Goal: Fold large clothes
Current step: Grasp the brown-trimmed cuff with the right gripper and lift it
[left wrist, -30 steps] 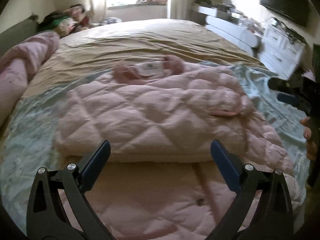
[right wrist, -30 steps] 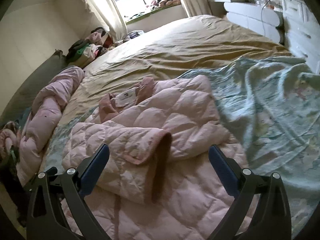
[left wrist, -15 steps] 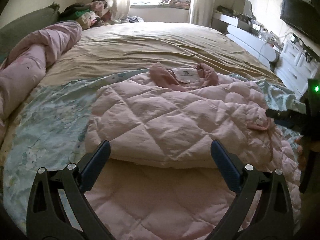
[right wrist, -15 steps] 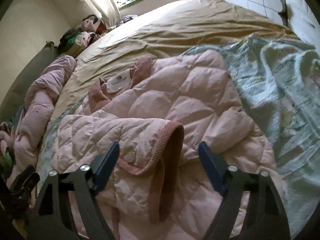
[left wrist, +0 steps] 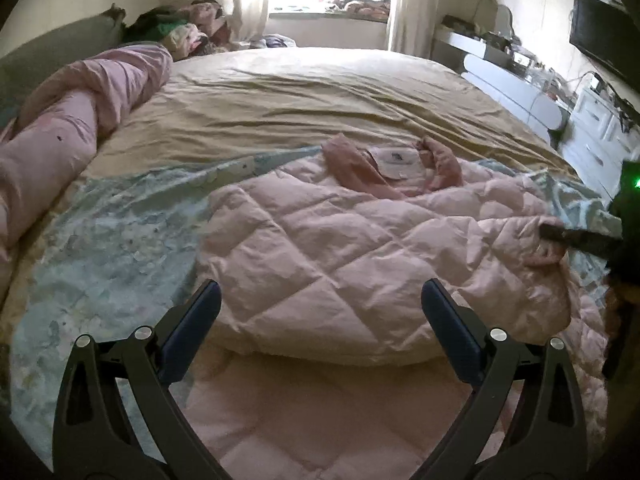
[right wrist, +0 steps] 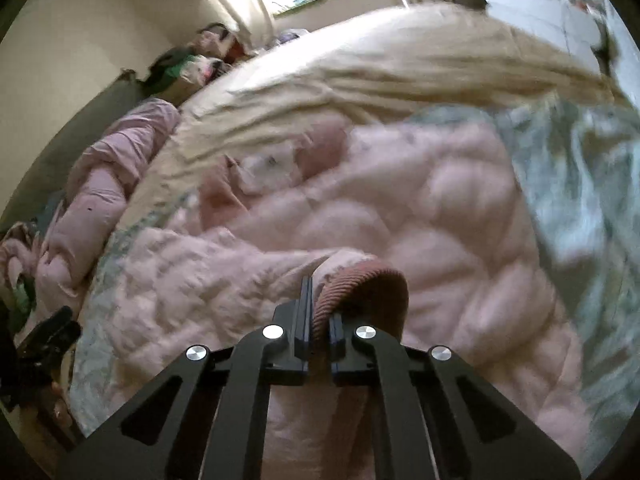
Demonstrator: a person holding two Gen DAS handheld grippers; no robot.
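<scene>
A pale pink quilted jacket lies on the bed, its collar and white label at the far side and one sleeve folded across the body. My left gripper hovers open over the near fold of the jacket, nothing between its fingers. In the right wrist view my right gripper is shut on the ribbed darker-pink sleeve cuff of the jacket. The same right gripper shows in the left wrist view at the right edge, pinching that cuff.
A blue-green floral sheet lies under the jacket on the tan bedspread. A rolled pink duvet lines the left side. White drawers and a wall screen stand at the right; clothes are piled by the window.
My right gripper moved forward and down onto the sleeve cuff and closed on it. The left gripper slid sideways along the jacket, staying open.
</scene>
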